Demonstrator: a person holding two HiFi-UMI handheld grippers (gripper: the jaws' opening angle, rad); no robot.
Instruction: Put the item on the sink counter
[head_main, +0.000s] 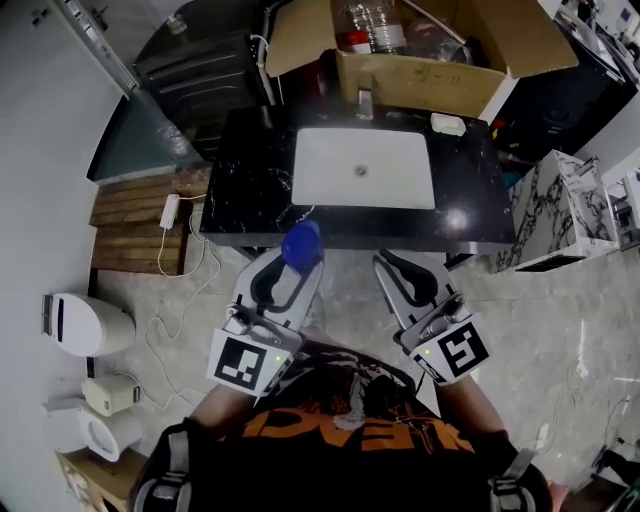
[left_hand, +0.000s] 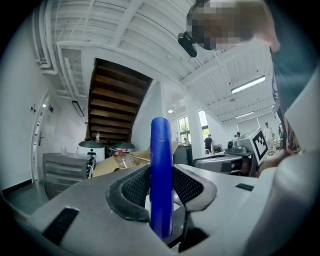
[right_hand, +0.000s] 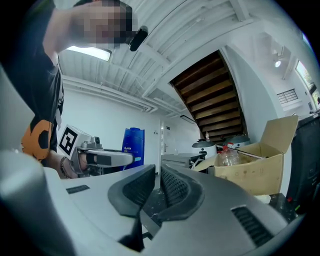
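In the head view my left gripper (head_main: 300, 256) is shut on a blue bottle (head_main: 301, 243), held just short of the front edge of the black marble sink counter (head_main: 250, 190). The left gripper view shows the bottle (left_hand: 161, 160) upright between the ribbed pads (left_hand: 136, 187). My right gripper (head_main: 398, 263) hovers beside it, also in front of the counter, with its jaws together on nothing. From the right gripper view (right_hand: 156, 186) the blue bottle (right_hand: 133, 147) shows at the left. A white basin (head_main: 362, 167) sits in the middle of the counter.
A faucet (head_main: 365, 103) and a small white dish (head_main: 447, 124) stand behind the basin. An open cardboard box (head_main: 420, 80) with plastic bottles (head_main: 375, 25) is at the back. A wooden pallet (head_main: 135, 220) with a power strip (head_main: 168, 211) lies left, a marbled cabinet (head_main: 555, 210) right.
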